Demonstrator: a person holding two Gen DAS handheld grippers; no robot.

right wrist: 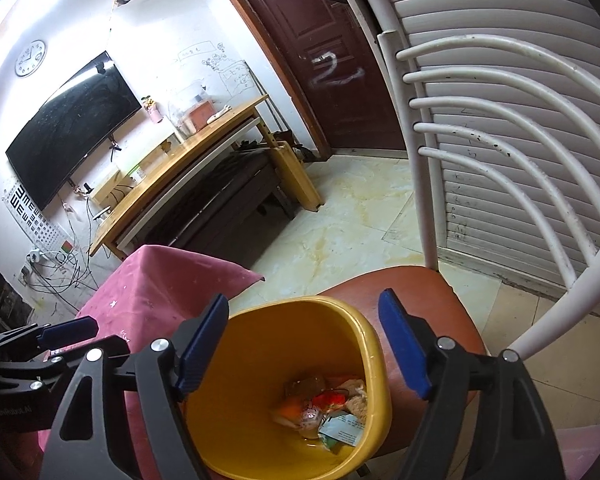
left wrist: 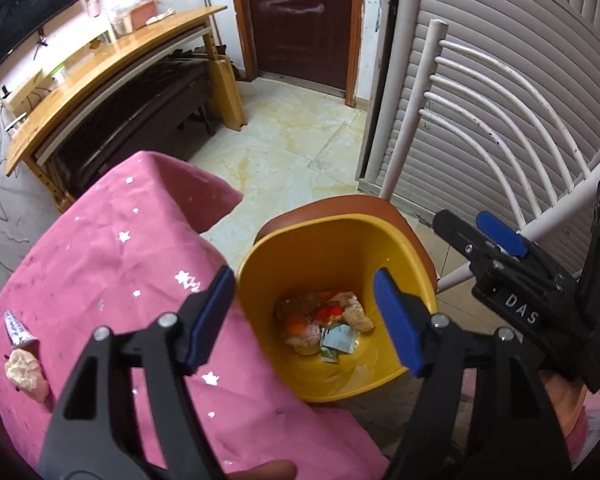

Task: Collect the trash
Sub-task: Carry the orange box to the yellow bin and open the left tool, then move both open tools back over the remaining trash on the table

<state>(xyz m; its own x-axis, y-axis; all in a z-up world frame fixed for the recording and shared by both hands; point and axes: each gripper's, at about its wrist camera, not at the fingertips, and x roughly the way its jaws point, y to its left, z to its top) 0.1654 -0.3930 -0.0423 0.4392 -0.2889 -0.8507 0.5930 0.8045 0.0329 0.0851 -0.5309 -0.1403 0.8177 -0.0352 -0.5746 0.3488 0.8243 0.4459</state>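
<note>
Both my left gripper [left wrist: 304, 316] and right gripper [right wrist: 302, 340] hung released and empty over the yellow bin [left wrist: 260, 264], whose rim sat just beside the pink-clothed table's [left wrist: 112, 248] edge on a brown chair seat [right wrist: 428, 288], trash [left wrist: 324, 320] lying at its bottom, two scraps [left wrist: 24, 360] on the cloth.

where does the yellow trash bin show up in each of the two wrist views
Left wrist: yellow bin sits lower centre, framed by the open left gripper.
Right wrist: yellow bin at bottom centre, beneath the open right gripper.
Shared landmark: the brown door with a sprayed white mark.
</note>
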